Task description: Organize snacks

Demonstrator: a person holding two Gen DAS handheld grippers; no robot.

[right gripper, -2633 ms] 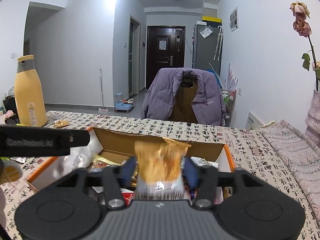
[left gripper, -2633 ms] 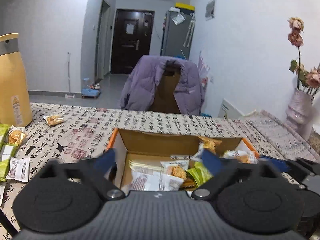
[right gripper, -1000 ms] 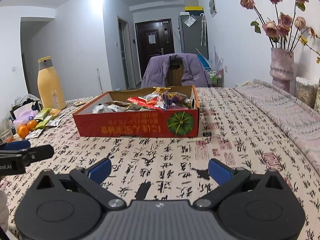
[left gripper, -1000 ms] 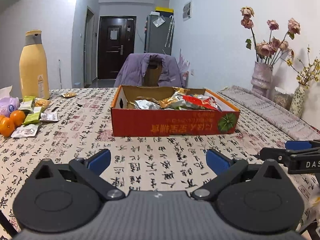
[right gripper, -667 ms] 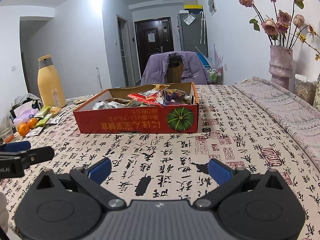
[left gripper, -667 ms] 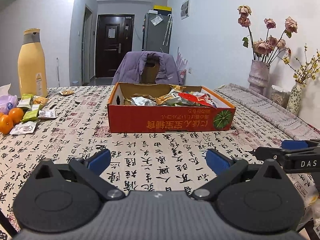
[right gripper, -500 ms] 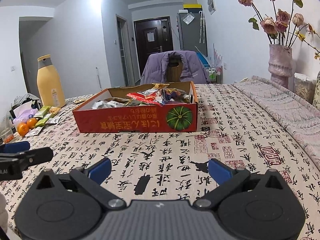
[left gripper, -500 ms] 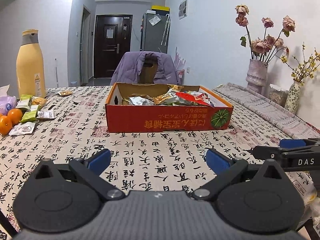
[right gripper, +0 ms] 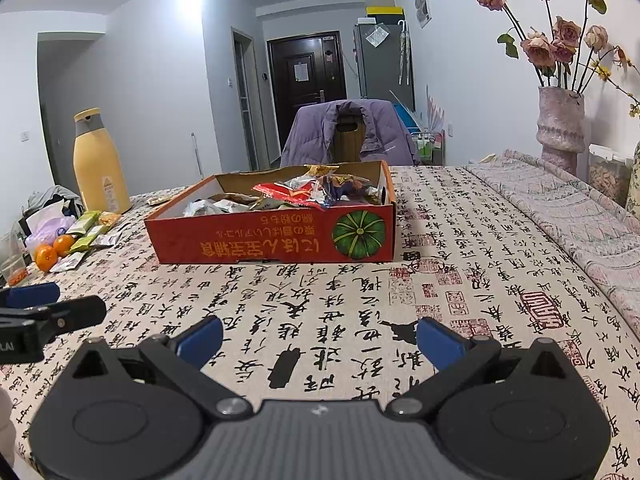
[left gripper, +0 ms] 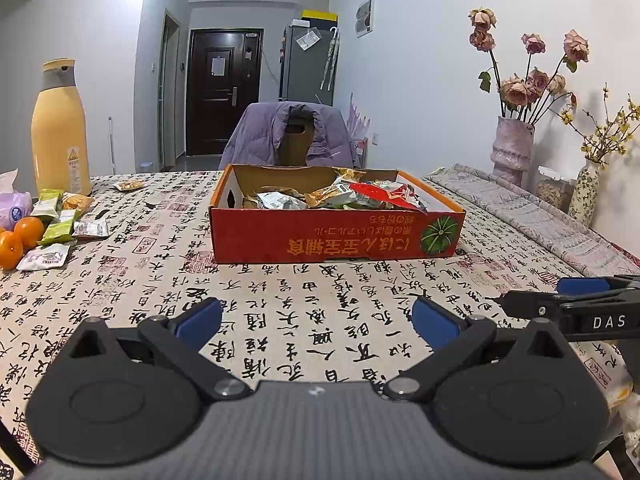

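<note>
Left gripper [left gripper: 316, 320] and right gripper [right gripper: 318, 338]: jaws wide apart, empty, near the table edge. Red cardboard box [left gripper: 336, 236] holds snack packets [left gripper: 340, 196] farther off.

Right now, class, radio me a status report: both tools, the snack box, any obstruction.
Left tool open, empty. Right tool open, empty. Snack box full on the tablecloth; loose packets remain by the oranges. Path unobstructed.

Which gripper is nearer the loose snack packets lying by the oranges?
Left. The left gripper hovers open in front of the box, on the snack packets' side. The right gripper, also open, sits farther over, toward the vase.
</note>
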